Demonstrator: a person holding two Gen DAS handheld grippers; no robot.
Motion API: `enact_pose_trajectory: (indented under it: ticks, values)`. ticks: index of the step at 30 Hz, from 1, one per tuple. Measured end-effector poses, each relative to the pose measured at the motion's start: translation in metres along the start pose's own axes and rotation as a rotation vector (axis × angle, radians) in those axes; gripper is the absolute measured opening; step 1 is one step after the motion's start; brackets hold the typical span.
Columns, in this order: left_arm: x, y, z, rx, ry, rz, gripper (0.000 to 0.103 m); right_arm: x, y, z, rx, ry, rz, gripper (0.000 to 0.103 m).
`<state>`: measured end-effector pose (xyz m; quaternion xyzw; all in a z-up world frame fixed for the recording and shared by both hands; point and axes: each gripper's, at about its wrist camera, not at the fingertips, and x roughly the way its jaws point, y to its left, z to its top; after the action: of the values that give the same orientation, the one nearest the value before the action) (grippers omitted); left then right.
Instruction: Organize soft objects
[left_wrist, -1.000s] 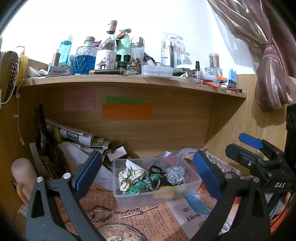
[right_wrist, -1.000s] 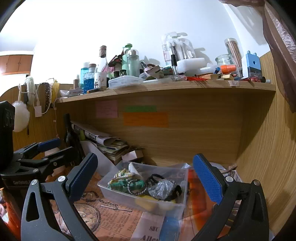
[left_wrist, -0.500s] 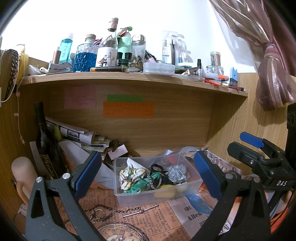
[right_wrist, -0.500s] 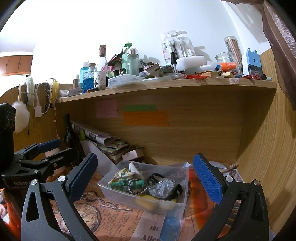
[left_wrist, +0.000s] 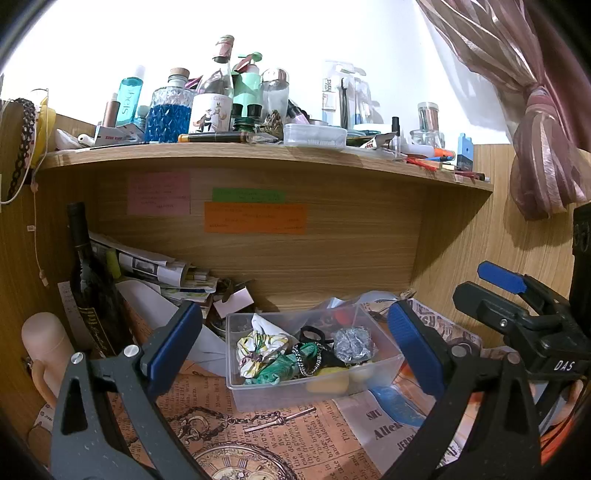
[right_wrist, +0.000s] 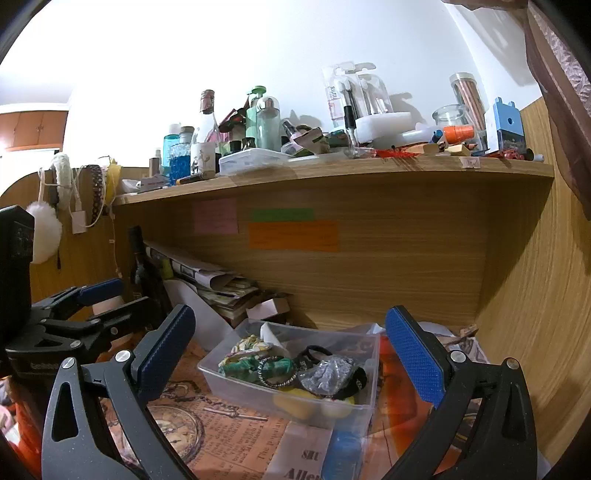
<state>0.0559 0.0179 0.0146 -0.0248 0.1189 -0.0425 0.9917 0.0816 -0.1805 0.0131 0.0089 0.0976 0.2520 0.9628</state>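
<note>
In the left wrist view, the left gripper (left_wrist: 291, 347) is seen spread wide and empty, held back from a clear bin (left_wrist: 314, 384) that stands on printed paper (left_wrist: 258, 435) under a shelf (left_wrist: 258, 155). The soft things are found inside the bin: a patterned scrunchie (left_wrist: 258, 345), a green scrunchie (left_wrist: 280, 369), a silver scrunchie (left_wrist: 352, 343) and black hair ties (left_wrist: 312, 334), all piled touching one another. The right gripper (left_wrist: 517, 306) is seen at the right edge; its spread cannot be told from here.

In the right wrist view, the right gripper (right_wrist: 288, 347) is shown spread wide and empty as well, with the bin (right_wrist: 229, 373) between its fingers and beyond them. The left gripper (right_wrist: 85, 306) is seen at the left, near a dark bottle (right_wrist: 142, 266).

Trouble is likely from the tangle: if one scrunchie is pinched, a neighbour or the beaded band (right_wrist: 275, 371) could be dragged out too. The light bin could be shoved or tipped if a finger catches its rim. The two grippers could also be knocked together, since they are held close.
</note>
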Motion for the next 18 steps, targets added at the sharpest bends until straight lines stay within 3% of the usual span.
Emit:
enact_pose_trajectory:
  ticks: [18]
  values:
    - [0.0009, 0.0018, -0.0006, 0.001, 0.005, -0.008, 0.102, -0.0006, 0.0015, 0.0007, 0.0, -0.001, -0.004, 0.103]
